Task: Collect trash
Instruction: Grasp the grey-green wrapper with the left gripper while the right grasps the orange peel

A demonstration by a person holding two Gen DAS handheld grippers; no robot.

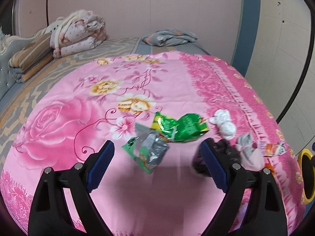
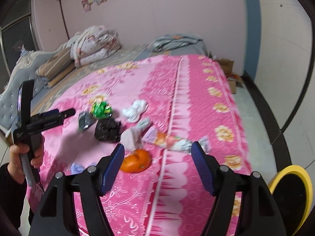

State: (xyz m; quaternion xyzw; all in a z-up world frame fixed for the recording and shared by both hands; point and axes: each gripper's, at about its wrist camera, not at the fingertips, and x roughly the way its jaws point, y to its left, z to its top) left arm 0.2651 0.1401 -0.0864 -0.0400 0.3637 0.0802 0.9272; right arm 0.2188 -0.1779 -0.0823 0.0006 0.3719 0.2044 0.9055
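Blue-padded jaws of the left gripper [image 1: 157, 153] stand spread with nothing between the pads, above a silver-green wrapper [image 1: 150, 152] on the pink bedspread [image 1: 59, 122]. The right gripper [image 2: 158, 155] also has its jaws spread and empty, over orange peel [image 2: 135, 160] near the bed's front edge. Beyond lie a green wrapper [image 1: 181, 127], black bag [image 2: 107, 127], white tissue [image 2: 134, 109]. A yellow-rimmed bin [image 2: 291, 194] stands beside the bed's front right corner.
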